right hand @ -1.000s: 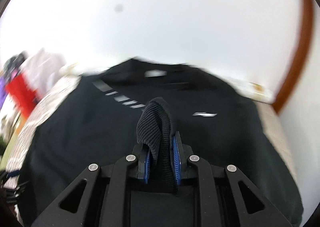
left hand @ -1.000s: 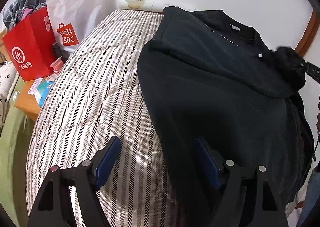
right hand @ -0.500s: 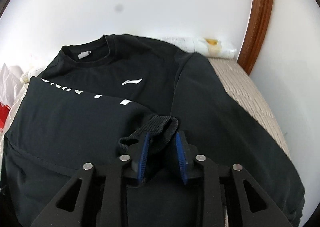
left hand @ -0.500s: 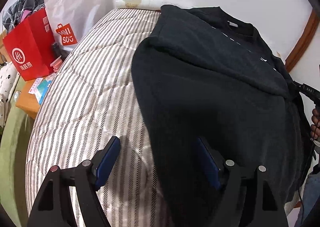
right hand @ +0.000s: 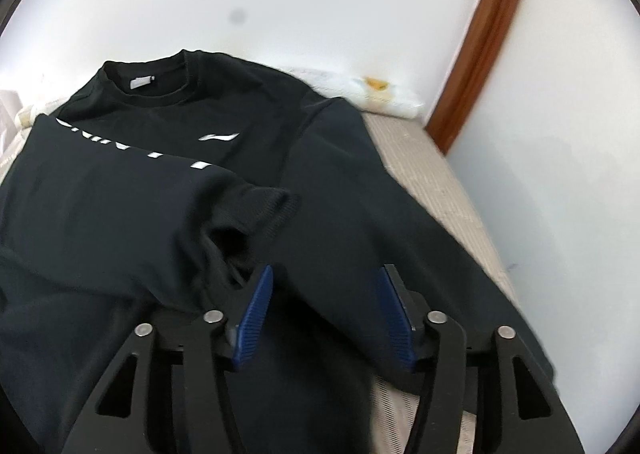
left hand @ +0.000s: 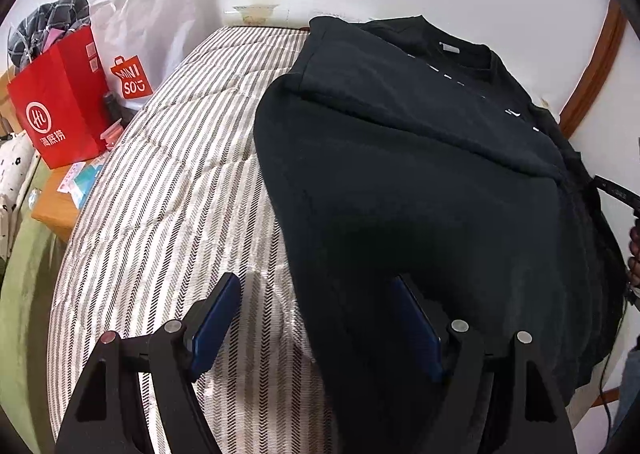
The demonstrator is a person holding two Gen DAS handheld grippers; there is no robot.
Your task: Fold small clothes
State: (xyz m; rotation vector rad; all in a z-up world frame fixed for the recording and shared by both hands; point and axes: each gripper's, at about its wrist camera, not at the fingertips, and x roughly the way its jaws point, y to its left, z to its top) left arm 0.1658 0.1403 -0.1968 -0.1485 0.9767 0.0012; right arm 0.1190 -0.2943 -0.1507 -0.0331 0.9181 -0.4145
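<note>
A black sweatshirt (left hand: pixel 420 190) lies spread on a striped bed (left hand: pixel 168 190), its left sleeve folded across the chest. In the right wrist view the sweatshirt (right hand: pixel 132 222) shows a white logo, and the sleeve's ribbed cuff (right hand: pixel 264 210) lies free on the body. My right gripper (right hand: pixel 326 294) hovers just behind the cuff, its jaws opening with nothing gripped between them. My left gripper (left hand: pixel 316 310) stands open over the sweatshirt's left hem edge, one finger above the bedding and one above the cloth.
Left of the bed stand a red paper bag (left hand: pixel 60 102) and a white shopping bag (left hand: pixel 148 34) by a small wooden table (left hand: pixel 60 206). A white wall and a brown wooden frame (right hand: pixel 476 42) close off the far side. A hand (left hand: pixel 634 254) shows at the right edge.
The right gripper carried the sleeve cuff across the chest, lowered it, then opened and let it go. The left gripper has stayed in place, open.
</note>
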